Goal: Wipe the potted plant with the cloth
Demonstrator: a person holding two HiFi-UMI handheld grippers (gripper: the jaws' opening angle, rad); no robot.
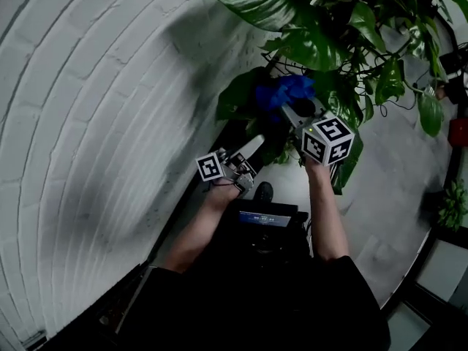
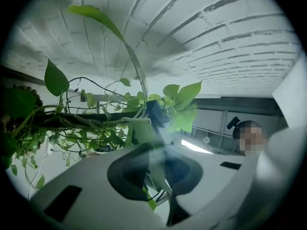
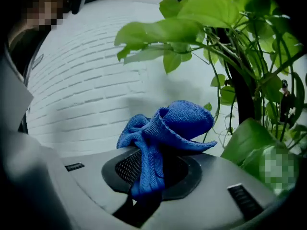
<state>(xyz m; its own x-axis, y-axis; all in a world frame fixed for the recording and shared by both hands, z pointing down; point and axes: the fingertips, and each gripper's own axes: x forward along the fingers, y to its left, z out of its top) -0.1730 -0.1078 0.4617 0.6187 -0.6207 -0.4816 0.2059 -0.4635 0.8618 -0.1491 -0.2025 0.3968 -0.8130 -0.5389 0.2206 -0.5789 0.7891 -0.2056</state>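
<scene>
The potted plant [image 1: 322, 42] fills the top of the head view with large dark green leaves and trailing vines. My right gripper [image 1: 290, 110] is shut on a bunched blue cloth [image 1: 289, 92], held up against the foliage. In the right gripper view the cloth [image 3: 165, 128] hangs out of the jaws beside the plant's dark stem [image 3: 240, 95]. My left gripper [image 1: 254, 143] points up at the lower leaves. In the left gripper view its jaws [image 2: 154, 164] are shut on a pale green leaf [image 2: 140, 131] that runs down between the pads.
A white brick wall [image 1: 95, 123] curves along the left, close behind the plant. Grey floor [image 1: 395, 196] lies to the right, with a small green plant [image 1: 452, 207] and a red object [image 1: 459, 131] at the far edge. Thin vines [image 2: 86, 123] hang around the left gripper.
</scene>
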